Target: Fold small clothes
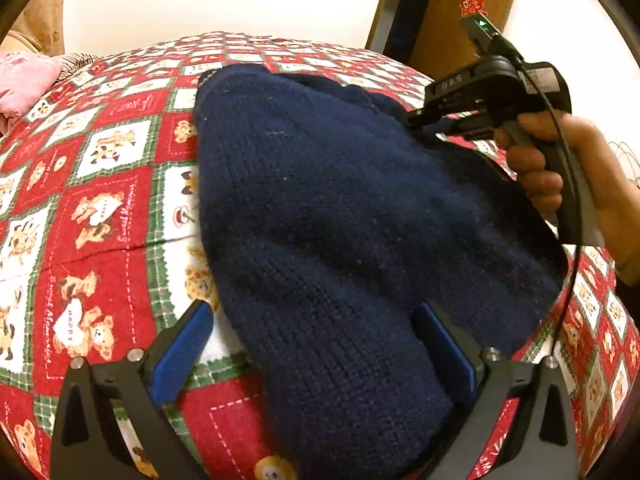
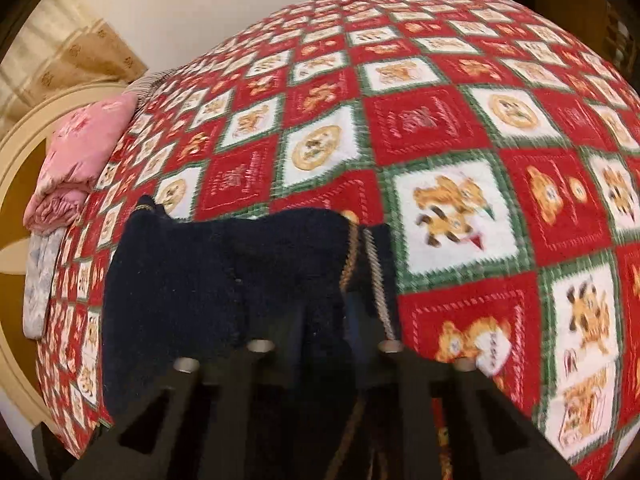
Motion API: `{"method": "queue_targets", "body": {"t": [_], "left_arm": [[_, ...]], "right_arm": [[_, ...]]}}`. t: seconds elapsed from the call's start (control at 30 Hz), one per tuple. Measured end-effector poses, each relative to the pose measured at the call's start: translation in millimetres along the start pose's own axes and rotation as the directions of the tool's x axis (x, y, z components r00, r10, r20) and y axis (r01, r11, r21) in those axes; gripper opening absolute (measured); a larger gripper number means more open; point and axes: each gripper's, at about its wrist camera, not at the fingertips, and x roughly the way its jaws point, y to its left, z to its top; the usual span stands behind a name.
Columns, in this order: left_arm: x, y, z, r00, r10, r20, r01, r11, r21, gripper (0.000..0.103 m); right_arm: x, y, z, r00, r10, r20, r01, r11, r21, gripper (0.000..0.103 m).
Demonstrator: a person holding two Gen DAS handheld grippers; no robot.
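Note:
A small navy knit sweater (image 1: pixel 340 208) lies on a bed with a red, white and green teddy-bear quilt (image 1: pixel 100 184). My left gripper (image 1: pixel 316 344) is open; its blue-padded fingers (image 1: pixel 180 352) straddle the sweater's near end. My right gripper (image 1: pixel 420 118), held by a hand, is shut on the sweater's far right edge. In the right wrist view the navy fabric (image 2: pixel 224 276) with a beige and brown trim stripe (image 2: pixel 376 276) is bunched over the right gripper (image 2: pixel 324 320) and hides its tips.
Folded pink bedding (image 2: pixel 76 164) and a pale floral cloth (image 2: pixel 40 280) sit at the bed's left edge by a cream headboard (image 2: pixel 12 152). A brown wooden door (image 1: pixel 452 16) and white wall stand beyond the bed. Open quilt (image 2: pixel 480 140) spreads to the right.

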Motion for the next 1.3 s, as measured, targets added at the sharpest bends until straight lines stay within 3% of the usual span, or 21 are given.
{"method": "queue_targets", "body": {"t": [0.1,0.17,0.27,0.33,0.37,0.43,0.53,0.6,0.63,0.7,0.77,0.9,0.97,1.0,1.03,1.2,1.3], "left_arm": [[-1.0,-3.0,-2.3,1.000,0.011,0.002,-0.011,1.000,0.009,0.103],[0.8,-6.4,-2.4,1.000,0.031,-0.003,-0.031,0.999,0.024,0.103],[4.2,-10.0,-0.9,0.999,0.043,-0.009,-0.042,0.999,0.033,0.103],[5.4,-8.2,0.2,0.999,0.036,-0.009,-0.036,0.999,0.028,0.103],[4.8,-7.9,0.2,0.999,0.033,-0.006,-0.033,0.999,0.025,0.103],[5.3,-6.7,0.8,1.000,0.028,-0.004,-0.028,0.999,0.021,0.103],[5.9,-5.0,2.0,1.000,0.019,-0.002,-0.019,1.000,0.014,0.103],[5.7,-4.1,2.5,1.000,0.012,0.000,-0.012,1.000,0.009,0.103],[5.9,-2.9,3.2,1.000,0.008,0.001,-0.008,1.000,0.005,0.103],[0.8,0.6,-1.1,1.000,0.002,0.003,-0.002,1.000,-0.001,0.103],[0.3,-0.3,-1.8,1.000,0.004,0.001,-0.004,1.000,-0.001,0.103],[-10.3,0.3,-9.1,0.999,0.043,-0.004,-0.043,0.999,-0.005,0.103],[-20.2,4.7,-14.1,0.999,0.035,0.008,-0.035,0.999,-0.028,0.103],[-25.6,8.7,-16.7,1.000,0.024,0.017,-0.023,0.999,-0.043,0.103],[-29.1,13.0,-17.8,1.000,0.019,0.022,-0.017,0.998,-0.056,0.103],[-66.2,26.6,-12.5,0.991,0.000,0.130,0.011,0.996,-0.086,0.103],[-64.1,35.0,12.5,0.992,0.000,0.124,0.015,0.993,-0.118,0.103]], "right_arm": [[1.9,-4.3,4.2,0.994,-0.095,0.052,0.095,0.995,-0.014,0.007],[18.0,-14.6,6.1,0.998,-0.066,0.000,0.066,0.998,0.013,0.007],[8.6,-11.3,5.1,0.997,-0.075,0.030,0.076,0.996,-0.039,0.008],[-8.5,-15.1,-2.3,0.997,-0.058,0.051,0.059,0.998,-0.021,0.022],[-20.0,-15.6,-8.7,0.996,-0.057,0.074,0.059,0.998,-0.022,0.023],[-48.6,-16.2,-32.6,0.994,-0.012,0.110,0.016,0.999,-0.038,0.023],[-89.7,-13.0,-90.2,0.990,0.122,0.076,-0.118,0.991,-0.057,0.023],[-101.9,-6.6,-121.7,0.994,0.099,0.054,-0.094,0.991,-0.091,0.023],[-103.9,-2.8,-142.8,0.995,0.094,0.018,-0.091,0.989,-0.115,0.016],[-94.5,2.5,-166.4,0.995,0.094,-0.044,-0.099,0.988,-0.121,0.012],[-90.1,9.2,-181.5,0.998,0.056,-0.009,-0.057,0.983,-0.173,0.012],[-97.0,-1.0,-164.3,0.993,0.117,-0.001,-0.117,0.988,-0.101,0.014],[-105.8,-11.6,-154.5,0.993,0.105,0.058,-0.100,0.992,-0.082,0.031],[-109.0,-16.6,-152.3,0.993,0.099,0.069,-0.094,0.993,-0.074,0.047],[-110.5,-23.1,-148.9,0.991,0.102,0.083,-0.097,0.994,-0.055,0.054],[-101.7,-42.9,-126.3,0.970,0.225,0.091,-0.228,0.973,0.026,0.055],[-96.0,-38.5,-109.0,0.962,0.254,0.097,-0.257,0.966,0.018,0.055]]}}
